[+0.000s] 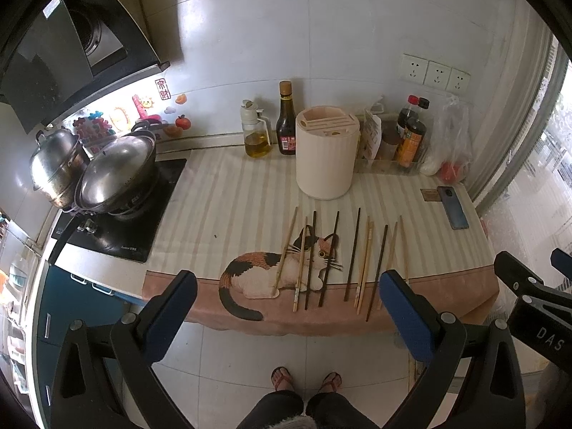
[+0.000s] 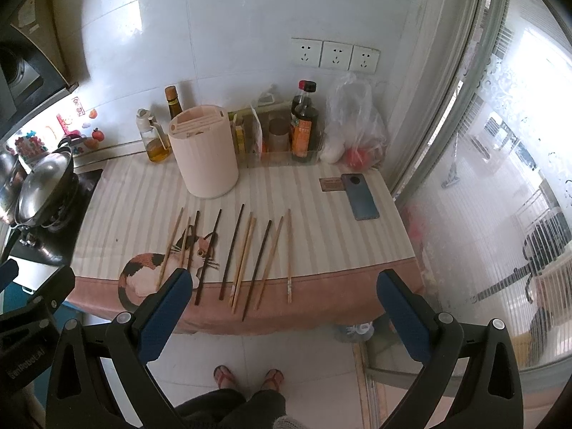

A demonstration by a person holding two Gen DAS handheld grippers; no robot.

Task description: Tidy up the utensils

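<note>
1. Nearest to me, my left gripper hangs in front of the counter edge with its jaws spread wide and nothing between them; the blue pads sit level with the cloth's pink hem.
2. My right gripper is in the same pose, jaws wide apart and empty, also short of the counter. In the left wrist view its black body shows at the far right.
3. Below both, I see the person's sandalled feet on the pale floor tiles.
4. Next comes the striped cloth with a calico cat picture covering the counter.
5. The chopsticks lie on it in a loose row, roughly parallel, dark and pale ones mixed, their near ends reaching onto the pink hem. The leftmost few cross the cat picture.
6. Behind the row, well apart from it, stands the cream round utensil holder, upright, its slotted top facing up.
7. To the right of the row a phone lies flat on the cloth.
8. Along the wall stand an oil dispenser, a dark sauce bottle and more bottles.
9. Far left, lidded steel pots sit on the stove.
</note>
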